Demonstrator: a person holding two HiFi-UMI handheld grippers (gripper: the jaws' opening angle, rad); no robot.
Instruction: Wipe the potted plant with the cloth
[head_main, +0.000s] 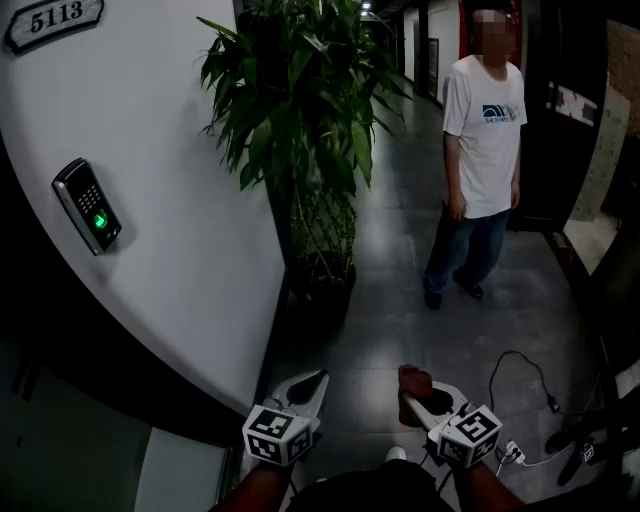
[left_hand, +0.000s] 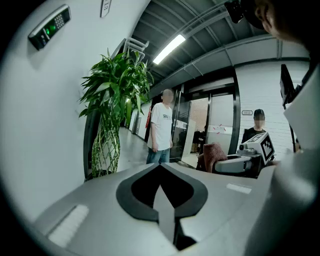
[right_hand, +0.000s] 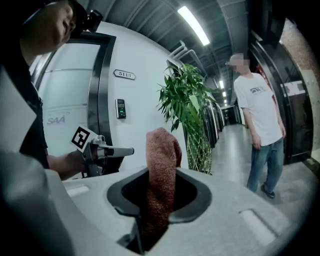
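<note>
Ahead, the tall green leafy potted plant (head_main: 300, 100) stands in its dark pot tight against the curved white wall (head_main: 180, 220), well apart from both tools. Glossy grey corridor floor (head_main: 395, 300) lies open between the pot and a person in a white T-shirt and jeans (head_main: 483, 150) to its right. The right gripper (head_main: 415, 398) is clamped on a reddish-brown terry cloth (head_main: 412, 384) that pokes past its jaw tips. The left gripper (head_main: 316, 382) beside it has its jaws pressed together on nothing, and a thin black cable (head_main: 548, 398) loops on the floor near the right edge.
</note>
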